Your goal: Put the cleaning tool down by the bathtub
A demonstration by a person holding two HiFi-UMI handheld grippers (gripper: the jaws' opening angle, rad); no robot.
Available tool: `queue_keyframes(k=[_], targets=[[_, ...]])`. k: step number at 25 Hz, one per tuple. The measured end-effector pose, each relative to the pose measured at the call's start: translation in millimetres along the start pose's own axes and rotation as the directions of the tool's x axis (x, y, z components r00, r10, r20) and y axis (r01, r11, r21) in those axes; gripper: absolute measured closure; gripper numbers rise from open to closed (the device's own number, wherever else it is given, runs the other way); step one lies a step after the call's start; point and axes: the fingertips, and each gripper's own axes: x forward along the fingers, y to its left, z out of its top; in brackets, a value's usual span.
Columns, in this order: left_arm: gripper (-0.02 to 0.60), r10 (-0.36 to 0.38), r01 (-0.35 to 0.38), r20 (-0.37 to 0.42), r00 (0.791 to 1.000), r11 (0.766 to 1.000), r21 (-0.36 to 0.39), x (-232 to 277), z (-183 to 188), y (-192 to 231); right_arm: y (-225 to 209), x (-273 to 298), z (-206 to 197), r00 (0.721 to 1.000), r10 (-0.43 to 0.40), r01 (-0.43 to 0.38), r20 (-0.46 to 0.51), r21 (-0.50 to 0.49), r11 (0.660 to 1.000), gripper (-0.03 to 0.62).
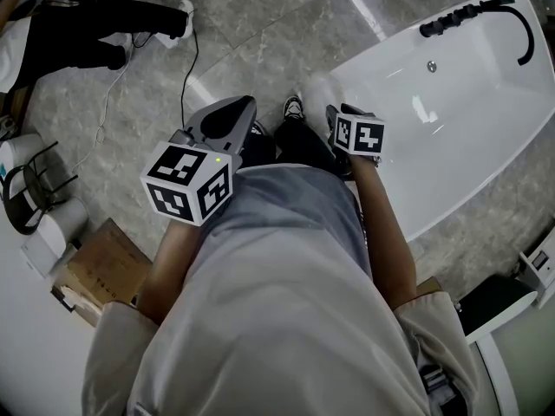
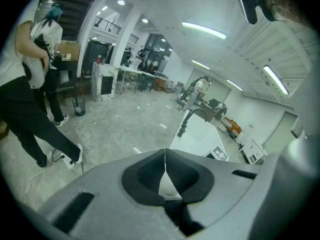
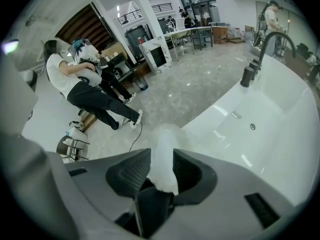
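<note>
Right gripper (image 3: 161, 160): jaws clamped on the cleaning tool (image 3: 163, 145), a pale, whitish, soft-edged piece. It stands upright between the two dark ribbed pads. Lower end sits deep in the throat of the jaws, upper end sticks out past the tips, blurred there. Pads press it from both sides. In the head view the tool's white tip shows just ahead of the right gripper, over the grey marble floor (image 1: 260, 33). It is just beside the narrow near end of the white bathtub (image 1: 451, 102) and close to the person's shoe (image 1: 293, 107). Tool is held in the air, not resting on the floor or tub. Black faucet (image 1: 473, 11) at the tub's far end, well apart from the tool. Left gripper (image 2: 165, 154): jaws together, tips meeting in a thin line, with only a small pale wedge of gap below them. I cannot make out anything gripped. Pose: both bare forearms reach forward from the waist. The right forearm (image 1: 386, 232) is stretched further, toward the tub end. The left gripper sits in front of the left hip and points out over open floor. Grippers apart, roughly level. Another person (image 3: 85, 91) stands further off on the floor.
</note>
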Motion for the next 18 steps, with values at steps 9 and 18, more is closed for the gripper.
queue_keyframes(k=[9,18], targets=[[0.572,-0.010,0.010,0.012,1.000,1.000,0.017,-3,5,0,12,-26,22,0.995,0.043,-0.046,0.088,0.032,0.998,0.482],[0.572,-0.021,0.020,0.018,1.000,1.000,0.015,-3,4,-3,22,-49,41,0.985,0.088,-0.087,0.151,-0.008,0.996,0.505]])
